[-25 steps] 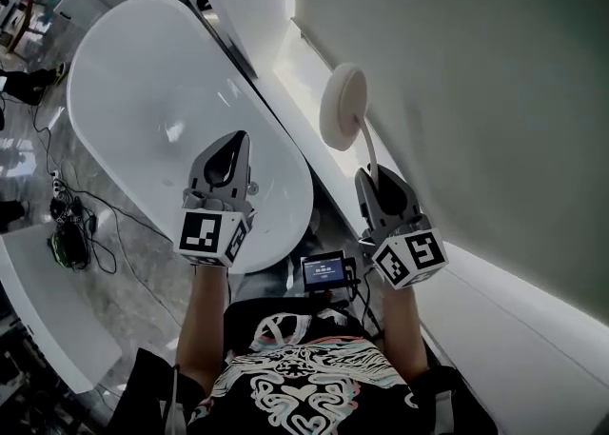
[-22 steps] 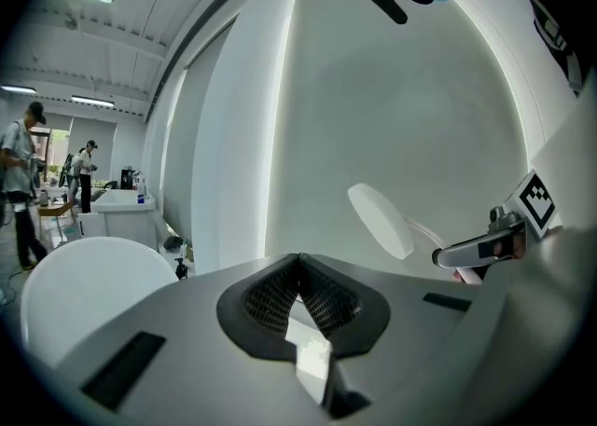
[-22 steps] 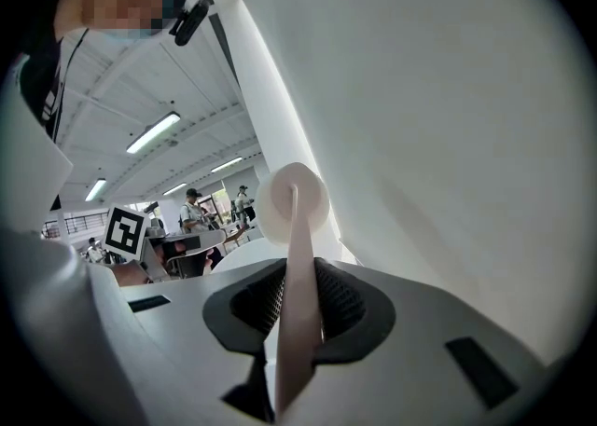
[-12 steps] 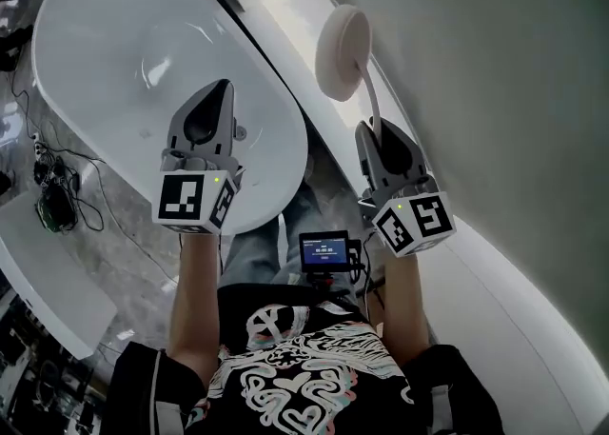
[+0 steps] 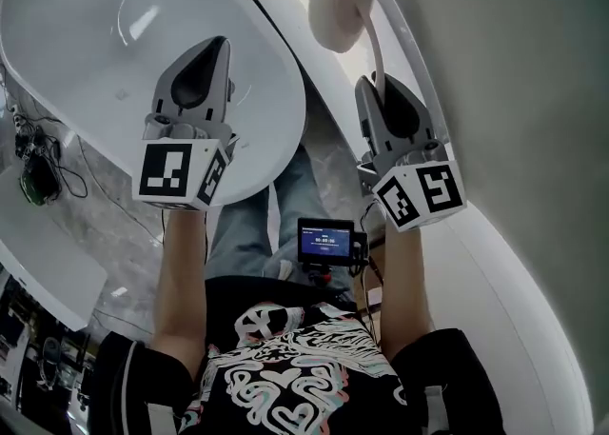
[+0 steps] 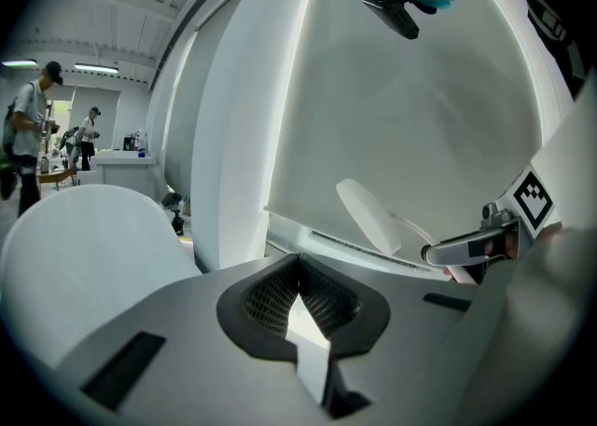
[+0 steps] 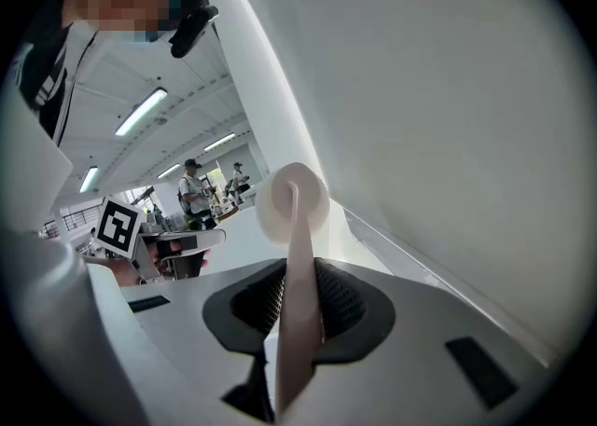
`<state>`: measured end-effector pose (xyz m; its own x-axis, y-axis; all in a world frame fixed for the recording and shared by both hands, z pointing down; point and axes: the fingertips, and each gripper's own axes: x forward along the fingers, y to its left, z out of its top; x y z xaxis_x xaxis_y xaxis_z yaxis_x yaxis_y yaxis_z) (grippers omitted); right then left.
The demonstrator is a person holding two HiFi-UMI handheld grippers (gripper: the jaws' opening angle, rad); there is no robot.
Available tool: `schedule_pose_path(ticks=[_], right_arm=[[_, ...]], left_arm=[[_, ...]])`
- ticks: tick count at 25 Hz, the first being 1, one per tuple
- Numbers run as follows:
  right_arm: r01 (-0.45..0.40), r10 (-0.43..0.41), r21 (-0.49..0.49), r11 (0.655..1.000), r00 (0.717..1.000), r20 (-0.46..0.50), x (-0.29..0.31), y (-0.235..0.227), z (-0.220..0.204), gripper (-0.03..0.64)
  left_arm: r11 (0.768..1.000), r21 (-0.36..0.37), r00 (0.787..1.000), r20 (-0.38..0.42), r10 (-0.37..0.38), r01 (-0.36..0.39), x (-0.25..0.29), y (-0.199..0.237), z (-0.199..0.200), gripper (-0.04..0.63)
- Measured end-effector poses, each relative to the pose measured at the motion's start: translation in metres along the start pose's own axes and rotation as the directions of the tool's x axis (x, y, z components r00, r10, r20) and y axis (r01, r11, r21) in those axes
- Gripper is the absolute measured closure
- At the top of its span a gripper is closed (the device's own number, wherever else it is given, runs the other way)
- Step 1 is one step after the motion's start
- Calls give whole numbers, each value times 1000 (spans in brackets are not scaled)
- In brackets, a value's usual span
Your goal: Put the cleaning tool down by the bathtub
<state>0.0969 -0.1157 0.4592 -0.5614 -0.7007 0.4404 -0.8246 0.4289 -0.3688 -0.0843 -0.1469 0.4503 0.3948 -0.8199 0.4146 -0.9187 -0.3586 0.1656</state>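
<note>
cleaning tool: round pale pad on a thin curved handle. Held up in the air, pad over the white ledge that runs along the wall, just right of the bathtub. Not yet set down.
right claw: clamped on the lower end of the handle, which runs straight out between the jaws; the pad sits far from the grip.
left claw: jaws together, nothing between them. Hovers over the near end of the bathtub.
step (judged): lowering and release remain.
risk 1: grip is at the very end of a long handle, so the pad may swing or twist in the jaws when tilted down.
risk 2: wall close on the right, so the pad could knock it or the ledge edge on the way down.
risk 3: if let go too high, the tool could bounce or slide into the narrow strip of floor between bathtub and ledge.
surroundings: small screen at the person's chest; cables on the floor left of the bathtub; people far off in the left gripper view.
in the way: nothing seen between pad and ledge.
</note>
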Motion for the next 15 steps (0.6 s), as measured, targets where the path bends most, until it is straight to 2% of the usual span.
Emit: schedule_pose_path(ticks=[5, 9, 15], right_arm=[[3, -3, -5, 1000, 999, -42, 19, -13, -25, 520], [-2, 3, 4, 1000, 998, -58, 36, -23, -47, 520], [-6, 6, -5, 1000, 996, -86, 45, -40, -88, 520]], left_arm=[[999, -41, 1000, -25, -14, 13, 16, 3, -33, 580], [999, -33, 999, -37, -33, 32, 31, 2, -57, 580], [999, -42, 999, -50, -16, 14, 40, 6, -98, 580]])
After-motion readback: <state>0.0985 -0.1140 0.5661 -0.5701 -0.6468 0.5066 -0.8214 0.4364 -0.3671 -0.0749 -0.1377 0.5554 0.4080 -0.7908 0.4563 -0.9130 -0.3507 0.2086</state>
